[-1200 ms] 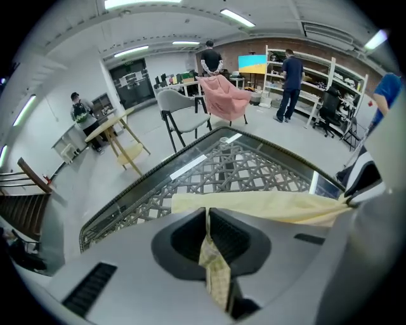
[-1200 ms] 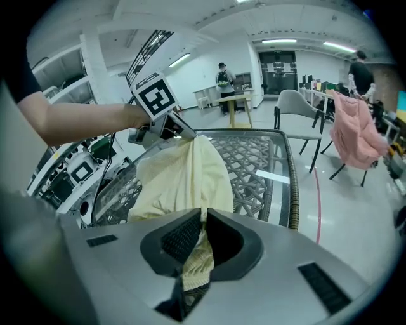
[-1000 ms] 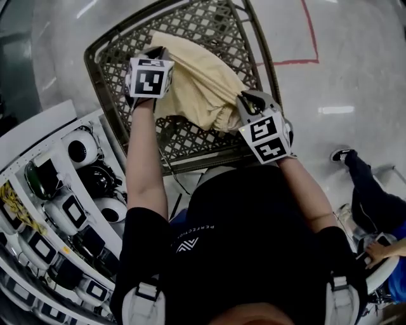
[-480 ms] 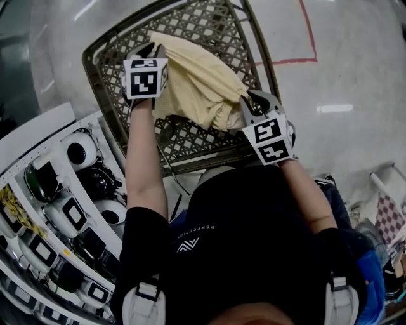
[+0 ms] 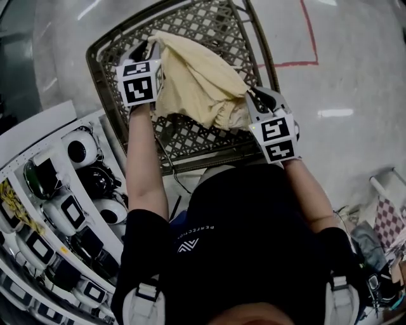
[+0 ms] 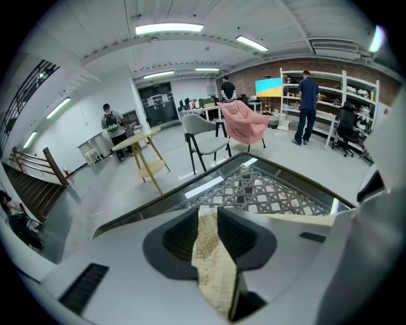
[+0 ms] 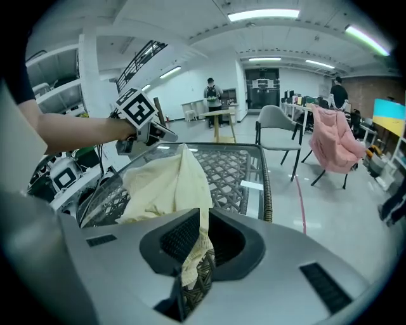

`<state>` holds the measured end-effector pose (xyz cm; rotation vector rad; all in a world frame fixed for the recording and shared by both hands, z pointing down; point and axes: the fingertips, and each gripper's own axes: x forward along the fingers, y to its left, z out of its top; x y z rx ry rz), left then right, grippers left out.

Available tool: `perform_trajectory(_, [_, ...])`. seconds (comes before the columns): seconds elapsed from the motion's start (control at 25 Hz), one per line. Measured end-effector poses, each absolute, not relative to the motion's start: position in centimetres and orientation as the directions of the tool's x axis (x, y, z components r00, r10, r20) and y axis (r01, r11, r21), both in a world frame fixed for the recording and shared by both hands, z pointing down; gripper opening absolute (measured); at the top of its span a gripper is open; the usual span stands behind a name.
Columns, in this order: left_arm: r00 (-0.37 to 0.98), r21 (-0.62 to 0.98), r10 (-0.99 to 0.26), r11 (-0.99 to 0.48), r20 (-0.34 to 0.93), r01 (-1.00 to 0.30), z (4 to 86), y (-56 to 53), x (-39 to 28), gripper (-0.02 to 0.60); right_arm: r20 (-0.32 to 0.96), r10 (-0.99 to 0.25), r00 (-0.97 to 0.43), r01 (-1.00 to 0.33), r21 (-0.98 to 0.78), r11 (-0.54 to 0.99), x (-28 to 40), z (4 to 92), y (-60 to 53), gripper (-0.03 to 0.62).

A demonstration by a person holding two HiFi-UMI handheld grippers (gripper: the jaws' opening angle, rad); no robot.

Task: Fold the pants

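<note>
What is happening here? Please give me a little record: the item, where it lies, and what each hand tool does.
Item: cream pants, bunched, not yet folded
Surface: lattice table
Left gripper: jaws have just been opening, with a raised pants edge between them
Right gripper: shut on the other end of the pants

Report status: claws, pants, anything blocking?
Left claw jaws just been opening, pants fabric between them. Right claw shut on pants. Pants strung between both claws over wicker table, not folded. Nothing blocking.
</note>
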<state>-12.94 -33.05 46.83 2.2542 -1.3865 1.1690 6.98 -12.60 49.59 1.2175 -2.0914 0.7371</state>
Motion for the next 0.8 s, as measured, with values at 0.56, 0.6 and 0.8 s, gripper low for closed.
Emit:
perform_trajectory(0.56, [0.437,0.018,-0.555,-0.605,0.708,-0.796,46.7,-20.2,-7.6,0.025,0.697,-0.568,-0.438,-0.865,-0.153,0.478,5.6,47.9,-10.5,0.048])
perform_trajectory(0.6, [0.451,0.029,-0.545,-0.614,0.707,-0.789,46.7,-19.0,-7.2,0.025,0.696,-0.569,-0.438,-0.863,-0.148,0.483,5.5,47.7,-10.2,0.048])
perform_trajectory(0.8, [0.5,0.086,-0.504,-0.639,0.705,-0.765,47.2,-14.5,-7.3,0.025,0.699,-0.57,-0.433,-0.856,-0.122,0.502,3.9,47.1,-9.0,0.048])
